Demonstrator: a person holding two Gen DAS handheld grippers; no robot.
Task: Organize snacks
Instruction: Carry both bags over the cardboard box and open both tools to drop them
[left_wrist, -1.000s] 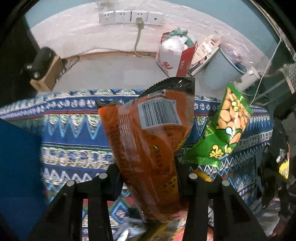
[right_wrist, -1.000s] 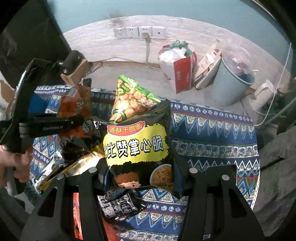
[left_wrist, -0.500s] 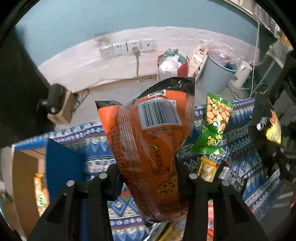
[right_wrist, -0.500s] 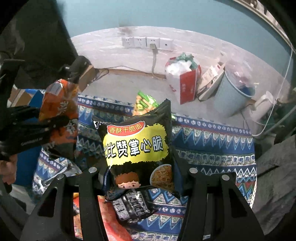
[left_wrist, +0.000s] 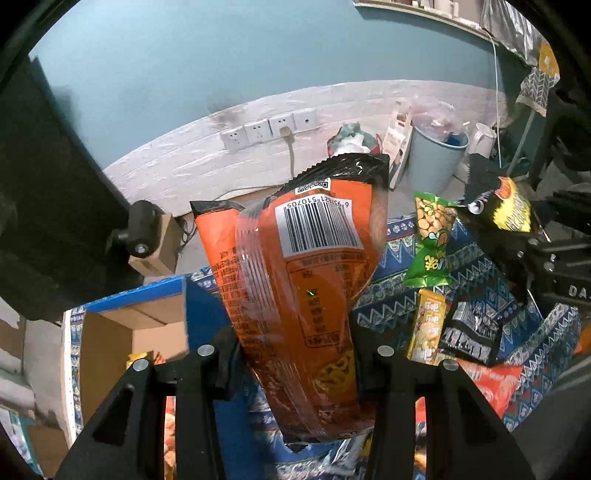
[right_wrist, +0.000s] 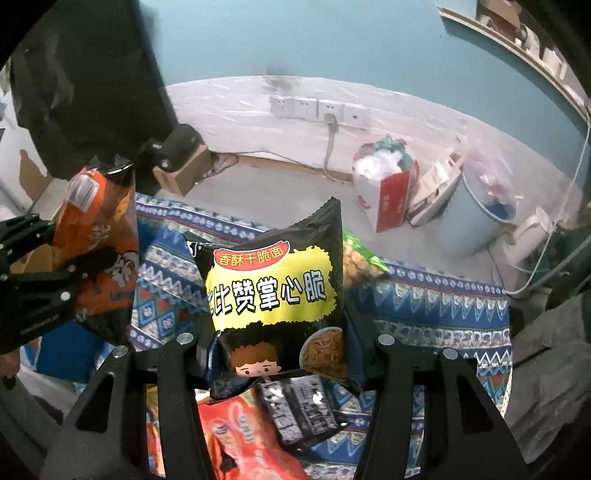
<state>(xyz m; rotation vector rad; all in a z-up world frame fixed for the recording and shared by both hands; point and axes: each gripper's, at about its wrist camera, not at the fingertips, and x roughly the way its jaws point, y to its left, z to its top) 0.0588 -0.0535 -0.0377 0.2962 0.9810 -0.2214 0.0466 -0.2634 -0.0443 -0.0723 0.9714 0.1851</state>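
My left gripper (left_wrist: 295, 350) is shut on an orange snack bag (left_wrist: 299, 280) with a barcode, held upright in the air. The bag also shows in the right wrist view (right_wrist: 99, 254), at the left. My right gripper (right_wrist: 280, 347) is shut on a black and yellow noodle snack bag (right_wrist: 273, 291), held up above the table; it shows at the right of the left wrist view (left_wrist: 506, 210). A blue cardboard box (left_wrist: 147, 317) with snacks inside lies open below and left of the orange bag.
A patterned blue cloth (right_wrist: 436, 306) covers the table. On it lie a green peanut bag (left_wrist: 428, 243), a yellow packet (left_wrist: 428, 328), a black packet (right_wrist: 303, 410) and a red packet (right_wrist: 243, 439). Behind stand a bin (right_wrist: 476, 218) and a red and white bag (right_wrist: 384, 192).
Both grippers have lifted their bags higher. The left gripper has swung left, bringing the open blue box into view below it.
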